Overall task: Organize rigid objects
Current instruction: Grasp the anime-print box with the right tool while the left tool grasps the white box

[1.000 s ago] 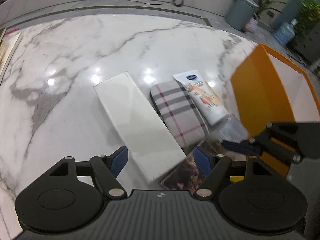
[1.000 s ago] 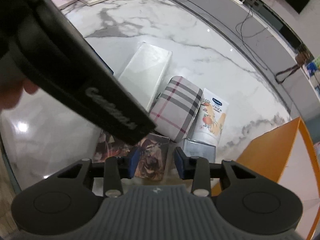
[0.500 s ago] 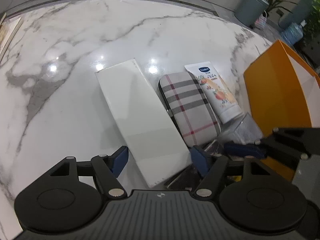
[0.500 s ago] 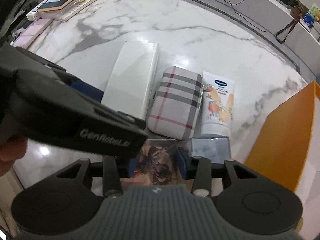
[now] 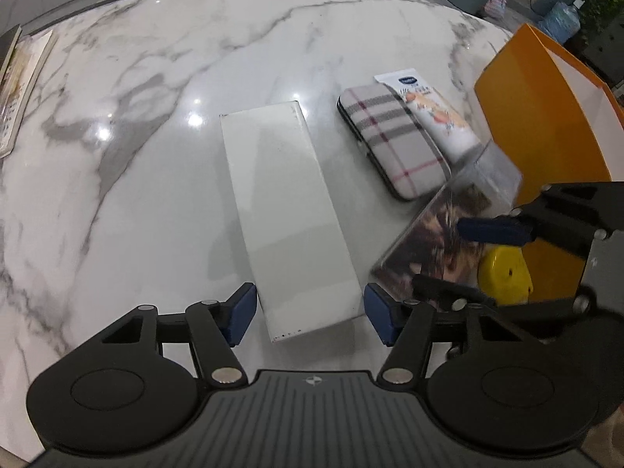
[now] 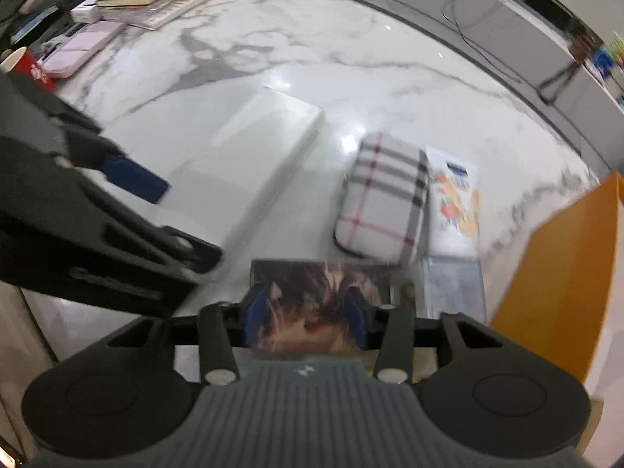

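Observation:
A long white box (image 5: 286, 210) lies on the marble table; my left gripper (image 5: 310, 314) is open with its blue pads on either side of the box's near end. The box also shows in the right wrist view (image 6: 249, 156). My right gripper (image 6: 308, 314) is shut on a dark picture box (image 6: 319, 304), held tilted off the table; it also shows in the left wrist view (image 5: 433, 238). A plaid case (image 5: 390, 136) and a white cream tube (image 5: 433, 117) lie side by side behind it. A clear small box (image 6: 454, 286) sits by the tube's end.
An orange open box (image 5: 546, 132) stands at the right. A yellow round object (image 5: 505, 277) lies by its near wall. Books and a pink case (image 6: 82, 48) lie at the far left, with a red cup (image 6: 27, 66) beside them.
My left gripper moved left and now straddles the white box's near end. My right gripper closed on the picture box and lifted it; the view is blurred from motion.

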